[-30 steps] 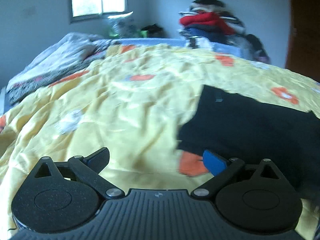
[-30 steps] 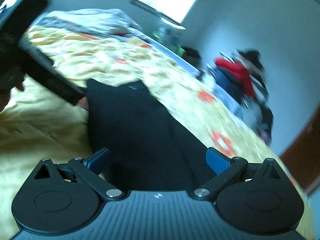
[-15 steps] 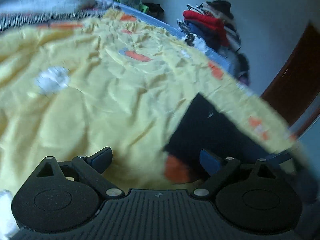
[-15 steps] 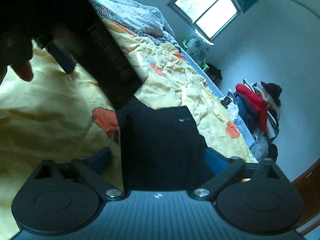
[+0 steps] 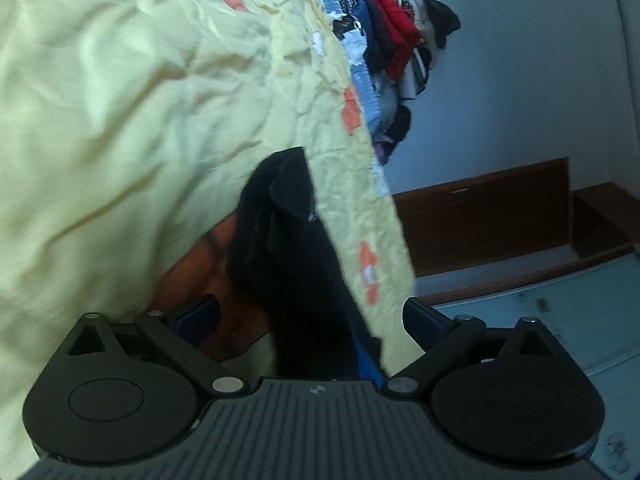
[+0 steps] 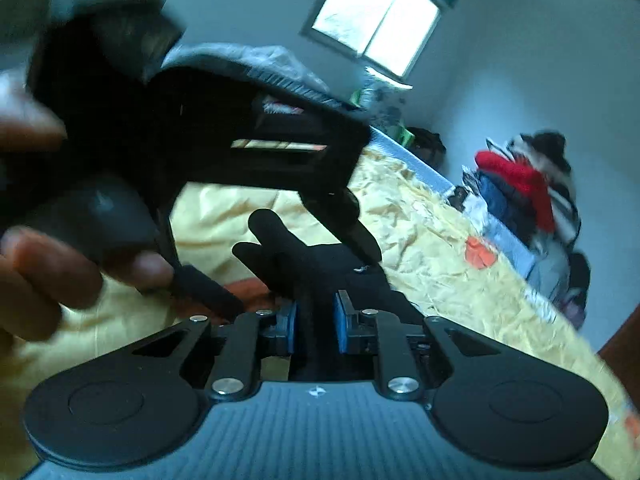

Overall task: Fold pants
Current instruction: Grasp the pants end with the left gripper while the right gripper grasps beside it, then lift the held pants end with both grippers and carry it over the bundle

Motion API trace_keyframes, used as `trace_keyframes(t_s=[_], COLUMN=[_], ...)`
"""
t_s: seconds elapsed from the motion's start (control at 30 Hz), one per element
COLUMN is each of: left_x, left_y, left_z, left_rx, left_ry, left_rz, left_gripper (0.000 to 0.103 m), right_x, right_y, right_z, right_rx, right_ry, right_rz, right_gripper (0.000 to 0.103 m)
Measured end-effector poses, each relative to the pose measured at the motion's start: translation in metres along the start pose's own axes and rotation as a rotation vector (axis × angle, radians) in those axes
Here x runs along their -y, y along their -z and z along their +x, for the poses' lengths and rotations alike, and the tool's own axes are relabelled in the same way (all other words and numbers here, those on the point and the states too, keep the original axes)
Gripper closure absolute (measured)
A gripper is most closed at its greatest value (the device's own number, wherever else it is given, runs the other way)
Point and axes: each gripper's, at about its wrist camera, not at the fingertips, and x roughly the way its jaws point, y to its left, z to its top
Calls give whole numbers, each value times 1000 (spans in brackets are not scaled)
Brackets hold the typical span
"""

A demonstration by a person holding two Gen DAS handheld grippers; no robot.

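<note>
Black pants [image 6: 320, 276] are lying bunched on the yellow bedspread [image 6: 424, 232], and my right gripper [image 6: 315, 326] is closing its blue pads on a raised fold, cloth between them. My left gripper [image 5: 310, 316] is hanging wide open, the pants [image 5: 280, 232] running between its fingers untouched, near the bed's right edge.

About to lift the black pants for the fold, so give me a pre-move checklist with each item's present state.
1. Right gripper has cloth: ok, the black pants sit between its closing fingers.
2. Left gripper ready: ok, open, with the pants' edge between its fingers.
3. Left gripper gripping: not ok, its fingers do not yet press the cloth.
4. Grippers clear of each other: cannot tell, the left one looms blurred and close in the right view.
5. Yellow bedspread kept out of the grips: cannot tell.
</note>
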Motion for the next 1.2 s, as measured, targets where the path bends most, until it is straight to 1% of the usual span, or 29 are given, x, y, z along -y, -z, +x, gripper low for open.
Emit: trace_keyframes(t_s=[0.1,0.13,0.17,0.2,0.27,0.3,0.33,0.37,0.43,0.47,0.5,0.53,0.6,0.67,0.7,0.8,0.93,1.07,1.2], left_x=[3,3,4,6,6,4,2,-1,-4,-3,0,5,26,48,59,83,115,148,172], left_y=[-6,-8,-9,-9,-9,-9,-9,-8,-4,-1,3,7,21,39,49,72,98,129,161], left_z=[17,22,25,27,29,30,32,33,33,32,31,27,24,20,17,7,5,11,28], left_rx=[-14,-25,-27,-25,-27,-28,-32,-30,-8,10,32,56,115,177,203,246,275,272,245], left_ry=[33,42,33,17,-3,-21,-45,-68,-90,-96,-112,-135,-199,-234,-238,-219,-182,-133,-81], left_rz=[-22,-29,-31,-20,3,8,11,13,36,57,95,147,300,448,513,624,725,808,887], left_gripper=[6,10,12,16,31,47,62,69,84,84,85,85,86,87,87,87,87,86,85], right_x=[16,21,26,31,53,67,80,90,100,101,101,101,97,89,88,94,109,128,151], right_y=[-1,0,0,1,1,0,0,1,8,13,19,24,28,28,27,26,34,43,62], right_z=[-5,-8,-12,-19,-33,-36,-34,-28,-7,5,17,25,30,26,26,21,-15,-52,-88], right_rx=[1,-6,-3,22,84,100,90,51,-64,-121,-155,-165,-158,-127,-114,-57,59,155,211], right_ry=[-47,-78,-129,-184,-288,-300,-271,-219,-127,-99,-99,-120,-153,-165,-167,-158,-175,-157,-130], right_rz=[85,108,133,167,274,339,400,439,450,453,466,484,526,539,538,555,620,656,725], right_gripper=[84,84,84,84,84,84,84,84,84,84,84,84,84,84,84,84,84,84,84])
